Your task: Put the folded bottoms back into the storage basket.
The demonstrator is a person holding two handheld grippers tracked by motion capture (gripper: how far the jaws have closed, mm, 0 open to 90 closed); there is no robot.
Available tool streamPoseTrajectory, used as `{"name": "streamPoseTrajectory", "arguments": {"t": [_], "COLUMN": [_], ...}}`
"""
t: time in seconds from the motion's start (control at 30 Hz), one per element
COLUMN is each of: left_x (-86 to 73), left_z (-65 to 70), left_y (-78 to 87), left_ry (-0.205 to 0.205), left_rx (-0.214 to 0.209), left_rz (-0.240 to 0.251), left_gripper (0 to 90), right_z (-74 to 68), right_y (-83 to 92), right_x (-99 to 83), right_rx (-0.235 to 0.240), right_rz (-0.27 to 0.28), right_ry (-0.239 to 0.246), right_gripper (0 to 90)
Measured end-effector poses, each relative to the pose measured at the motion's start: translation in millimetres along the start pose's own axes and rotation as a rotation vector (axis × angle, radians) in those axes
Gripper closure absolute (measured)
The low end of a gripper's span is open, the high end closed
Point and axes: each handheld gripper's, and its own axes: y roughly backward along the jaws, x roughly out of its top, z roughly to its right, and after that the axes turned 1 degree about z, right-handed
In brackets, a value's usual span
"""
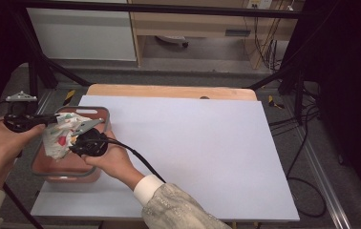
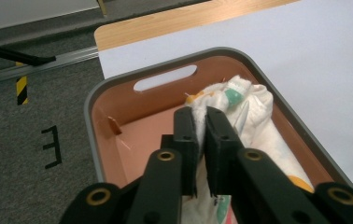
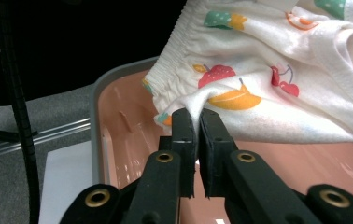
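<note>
I held the fruit-printed cloth (image 1: 60,136) above the pink bin (image 1: 66,168) at the table's (image 1: 193,143) left edge, my left tool (image 2: 201,122) and right tool (image 3: 198,122) each clamped narrow on an opposite edge, so it hung stretched between them.

A white sheet (image 1: 193,152) covers most of the wooden table (image 1: 169,91); a strip of bare wood shows along the far edge. A black frame bar (image 1: 169,8) runs across the top, with slanted struts (image 1: 269,78) descending at both sides. Grey carpet (image 1: 169,76) lies beyond the table. A white panel (image 1: 83,33) stands at the far left, beside a wooden shelf unit (image 1: 193,24). Black cables (image 1: 307,143) trail over the floor on the right, near a metal rail (image 1: 326,181). Yellow-black tape (image 1: 69,97) marks the floor near the table's far left corner. A black "E" mark (image 2: 52,146) lies on the carpet in the left gripper view.
</note>
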Motion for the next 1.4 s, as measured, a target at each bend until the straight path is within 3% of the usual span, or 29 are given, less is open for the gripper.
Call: {"name": "streamPoseTrajectory", "arguments": {"t": [0.1,0.13,0.3,0.5,0.6,0.73,0.8,0.93,1.1,1.27,1.4], "left_x": [0.5,0.4,3.0,7.9,6.0,2.8,-0.3,-8.5,-22.8,-30.1,-38.9], "left_z": [-0.8,0.1,13.5,43.0,57.9,78.3,90.5,114.8,138.5,149.4,148.9], "left_y": [-4.1,-3.4,3.5,11.8,12.8,9.8,5.5,-4.4,-12.0,-13.9,-7.8], "left_ry": [0.02,0.017,-0.002,-0.051,-0.049,-0.057,-0.045,-0.054,-0.059,-0.097,-0.06], "left_rx": [0.05,0.055,0.054,0.053,0.043,0.032,0.002,-0.015,-0.037,-0.028,-0.043], "left_rz": [0.008,0.021,0.06,0.11,0.141,0.15,0.151,0.152,0.166,0.146,0.193], "left_gripper": [53.1,49.5,40.5,32.8,26.8,19.1,17.1,13.5,11.3,10.7,10.1], "right_z": [1.7,2.2,5.1,9.1,9.1,10.8,13.0,19.1,30.1,40.3,49.8], "right_y": [3.7,6.7,34.6,73.5,94.2,121.1,132.8,154.6,178.5,194.5,201.3], "right_x": [-0.7,-1.2,-7.4,-13.7,-17.3,-23.3,-26.6,-32.9,-40.3,-44.8,-46.4], "right_rx": [-0.015,-0.016,-0.06,-0.125,-0.156,-0.186,-0.205,-0.251,-0.261,-0.26,-0.27], "right_rz": [-0.021,-0.034,-0.024,-0.003,-0.005,0.014,0.024,0.038,0.046,0.055,0.071], "right_ry": [-0.039,-0.04,-0.044,-0.036,-0.033,-0.044,-0.036,-0.051,-0.065,-0.086,-0.103], "right_gripper": [57.4,53.1,37.0,23.5,15.8,10.0,8.8,8.4,7.1,6.8,7.4]}}
